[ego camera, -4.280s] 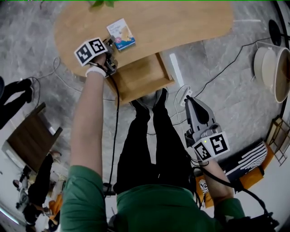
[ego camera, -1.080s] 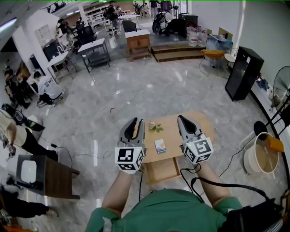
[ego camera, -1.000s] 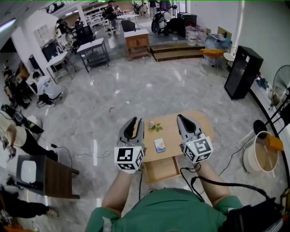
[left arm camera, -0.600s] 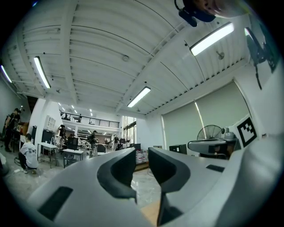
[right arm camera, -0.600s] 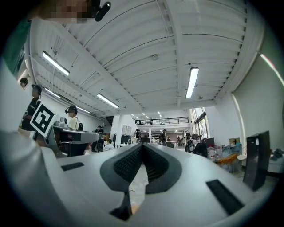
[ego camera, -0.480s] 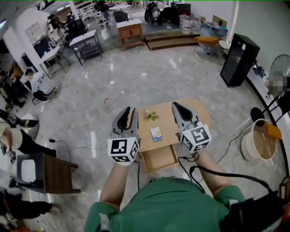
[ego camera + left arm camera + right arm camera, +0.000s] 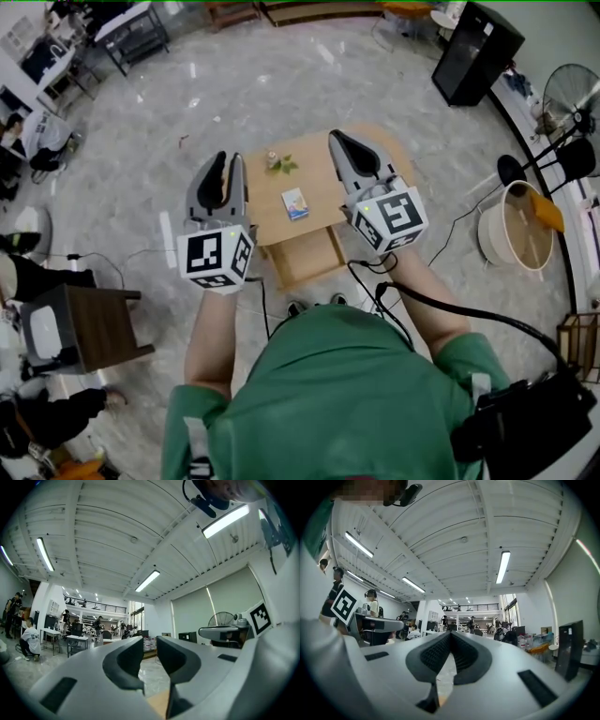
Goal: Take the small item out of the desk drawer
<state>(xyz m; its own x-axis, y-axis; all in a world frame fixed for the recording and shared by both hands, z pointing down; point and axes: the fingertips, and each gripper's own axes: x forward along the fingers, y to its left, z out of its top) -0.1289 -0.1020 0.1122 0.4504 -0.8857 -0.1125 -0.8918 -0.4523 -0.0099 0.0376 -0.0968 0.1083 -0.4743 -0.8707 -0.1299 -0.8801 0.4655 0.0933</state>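
Note:
The small blue-and-white box [image 7: 295, 203] lies on the top of the low wooden desk [image 7: 323, 192]. Below it the desk drawer [image 7: 305, 255] stands pulled out, and its inside looks bare. I hold both grippers up in front of me, above the desk and pointing about level. My left gripper [image 7: 227, 159] [image 7: 149, 643] is over the desk's left edge, its jaws a narrow gap apart with nothing between them. Over the desk's right part, my right gripper [image 7: 341, 141] [image 7: 450, 635] has its tips together and holds nothing.
A small potted plant [image 7: 279, 164] stands at the desk's far edge. A round tub [image 7: 518, 236] is on the floor to the right, with a fan [image 7: 566, 94] and a black cabinet [image 7: 478, 39] beyond. A dark wooden stool [image 7: 89, 328] is at left. Cables cross the floor.
Several seconds ago my left gripper was down at the box and the right hung low; both are now raised. Over the last second my head tipped down while the grippers stayed put.

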